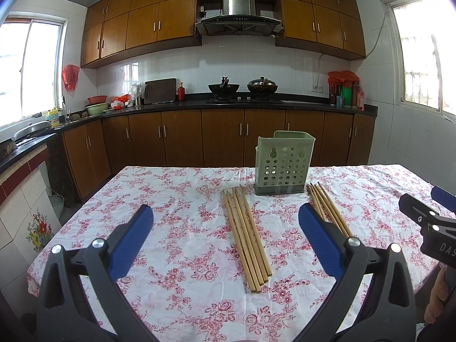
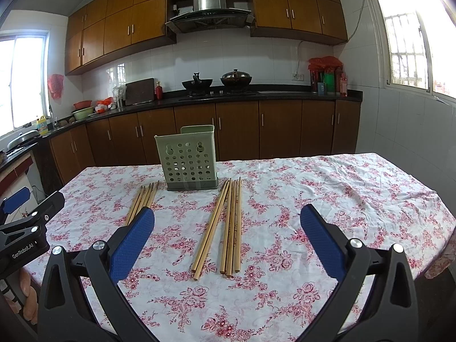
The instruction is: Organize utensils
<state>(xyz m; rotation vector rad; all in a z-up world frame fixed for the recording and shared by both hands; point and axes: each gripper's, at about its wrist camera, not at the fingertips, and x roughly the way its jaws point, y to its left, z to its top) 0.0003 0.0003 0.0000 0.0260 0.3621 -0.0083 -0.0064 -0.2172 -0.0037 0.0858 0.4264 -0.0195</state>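
so both tools are spread wide and gripping nothing; the left gripper hangs over the left chopstick bundle on the floral tablecloth, the right gripper over the right chopstick bundle; the green holder stands upright between the bundles at their far ends; only the right view shows its bundle whole, the left view's blue pad hides part of it.

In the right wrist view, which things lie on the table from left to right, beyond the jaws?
Left bundle of chopsticks → green utensil holder → right bundle of chopsticks, all on the floral tablecloth.
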